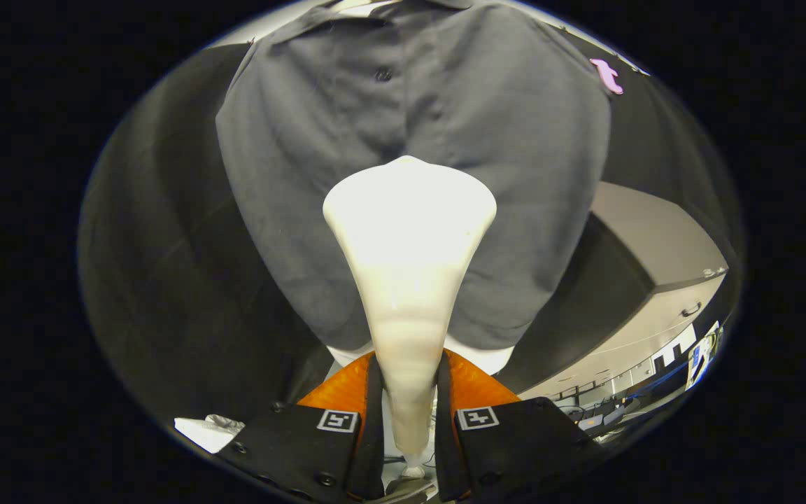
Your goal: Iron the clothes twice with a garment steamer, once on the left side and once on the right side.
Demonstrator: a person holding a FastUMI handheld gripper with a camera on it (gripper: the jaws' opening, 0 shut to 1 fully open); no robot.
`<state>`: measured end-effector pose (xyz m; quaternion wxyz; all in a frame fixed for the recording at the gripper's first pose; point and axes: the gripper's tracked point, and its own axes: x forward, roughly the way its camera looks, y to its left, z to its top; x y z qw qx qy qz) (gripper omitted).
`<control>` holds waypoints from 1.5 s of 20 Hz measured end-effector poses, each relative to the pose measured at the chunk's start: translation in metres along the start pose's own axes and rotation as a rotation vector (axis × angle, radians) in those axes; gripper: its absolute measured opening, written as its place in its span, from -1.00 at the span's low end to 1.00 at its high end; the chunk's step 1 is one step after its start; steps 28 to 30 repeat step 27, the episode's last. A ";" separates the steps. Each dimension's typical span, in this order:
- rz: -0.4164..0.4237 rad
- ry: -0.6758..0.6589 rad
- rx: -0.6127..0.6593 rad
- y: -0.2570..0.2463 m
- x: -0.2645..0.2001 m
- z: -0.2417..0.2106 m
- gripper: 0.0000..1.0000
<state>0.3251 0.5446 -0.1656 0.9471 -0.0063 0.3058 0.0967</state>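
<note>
Gripper point(408, 420) is clamping rigid, smooth steamer point(408, 238) by its narrow handle; soft, light shirt point(305, 175) is hanging just beyond.

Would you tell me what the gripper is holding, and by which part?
The gripper is shut on the white garment steamer, clamping its narrow handle below the wide head.

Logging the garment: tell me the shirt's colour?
Dark grey shirt, gripper view; tool grips the steamer.
</note>
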 end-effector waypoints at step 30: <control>-0.036 -0.477 0.033 -0.262 -0.306 0.134 -0.26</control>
